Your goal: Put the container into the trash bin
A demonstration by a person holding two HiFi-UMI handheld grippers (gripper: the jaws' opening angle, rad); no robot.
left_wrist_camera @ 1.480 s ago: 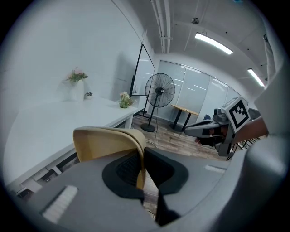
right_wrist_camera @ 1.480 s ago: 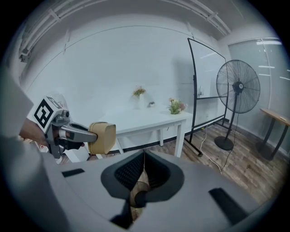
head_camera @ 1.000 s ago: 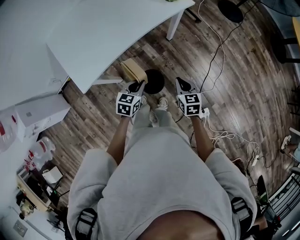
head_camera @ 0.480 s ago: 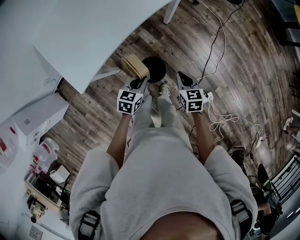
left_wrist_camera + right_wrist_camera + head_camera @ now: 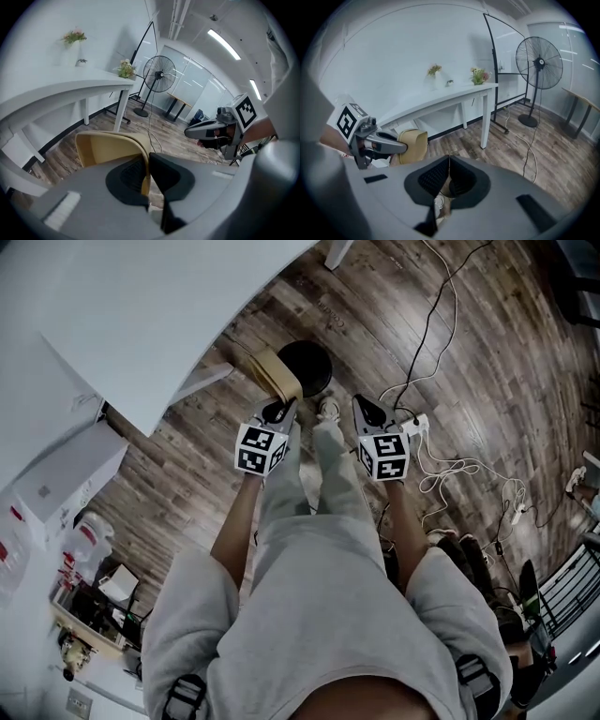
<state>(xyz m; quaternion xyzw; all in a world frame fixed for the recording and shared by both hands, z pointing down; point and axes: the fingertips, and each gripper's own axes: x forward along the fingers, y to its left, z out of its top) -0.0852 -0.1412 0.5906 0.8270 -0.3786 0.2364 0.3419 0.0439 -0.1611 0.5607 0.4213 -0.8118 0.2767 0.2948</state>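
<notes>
The tan open container (image 5: 273,374) hangs over the wooden floor, its right side overlapping the left rim of the round black trash bin (image 5: 307,367). My left gripper (image 5: 278,412) is shut on the container's near wall. In the left gripper view the thin tan container wall (image 5: 143,161) is pinched between the dark pads. My right gripper (image 5: 368,412) is to the right of the bin, shut with nothing in it. Its pads (image 5: 436,176) meet in the right gripper view. There the container (image 5: 413,144) and the left gripper (image 5: 386,142) show at the left.
A white table (image 5: 141,315) spreads over the upper left, one leg (image 5: 486,117) standing near the bin. Cables and a power strip (image 5: 417,426) lie on the floor to the right. White boxes (image 5: 66,474) sit at the left. A standing fan (image 5: 160,75) is farther off. The person's shoe (image 5: 328,410) is beside the bin.
Both grippers have sunk toward the floor, and the left one has carried the container down with it, closer to the black bin. Neither gripper's jaws have changed.
</notes>
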